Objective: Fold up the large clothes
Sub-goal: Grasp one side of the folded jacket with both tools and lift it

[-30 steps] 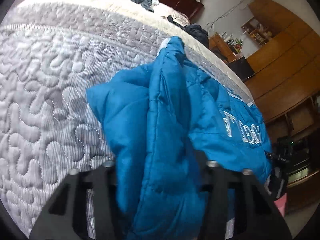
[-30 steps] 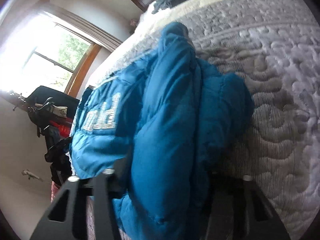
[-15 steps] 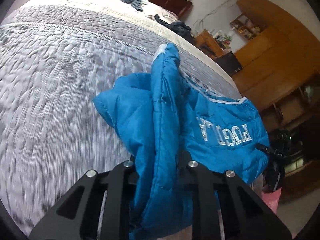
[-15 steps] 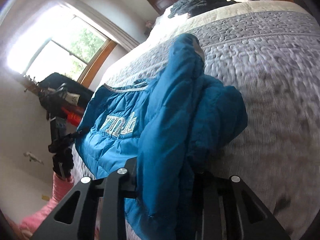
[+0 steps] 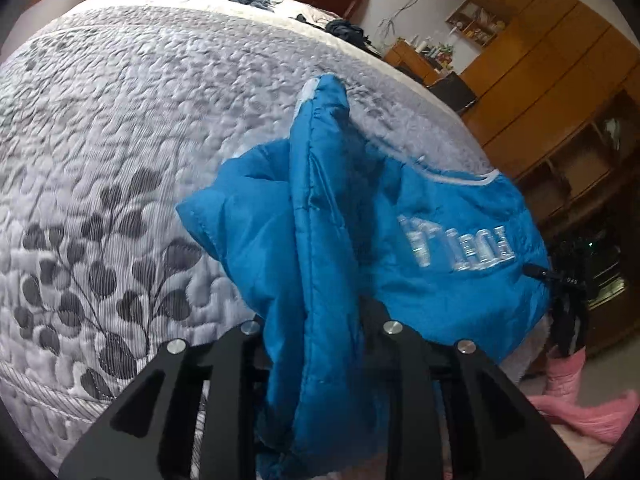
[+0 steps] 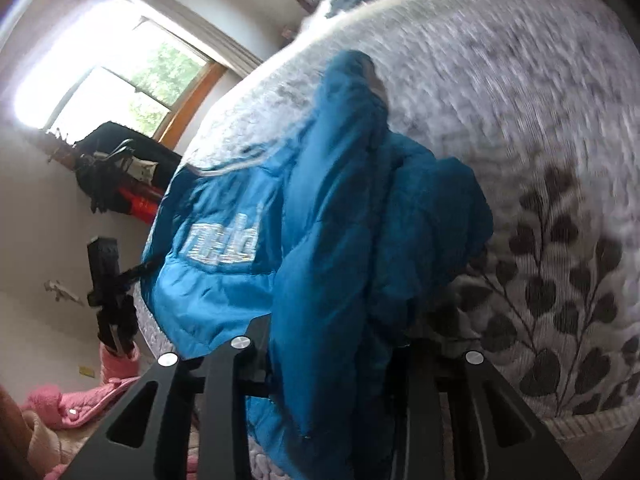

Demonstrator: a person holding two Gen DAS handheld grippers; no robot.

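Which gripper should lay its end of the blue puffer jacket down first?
Either, roughly. The left gripper and right gripper both clamp bunched blue puffer jacket over the grey quilted bedspread; neither is visibly closer.

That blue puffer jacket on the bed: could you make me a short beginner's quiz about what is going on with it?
1. True or false: both the left hand-held gripper and the right hand-held gripper are clamped on the blue puffer jacket.
2. What does the jacket lie on?
A. a wooden floor
B. a grey quilted bedspread
C. a chair
3. Fill in: the lettering stitched on the jacket is ____ in colour.

Key: 1 true. 2 B. 3 white.
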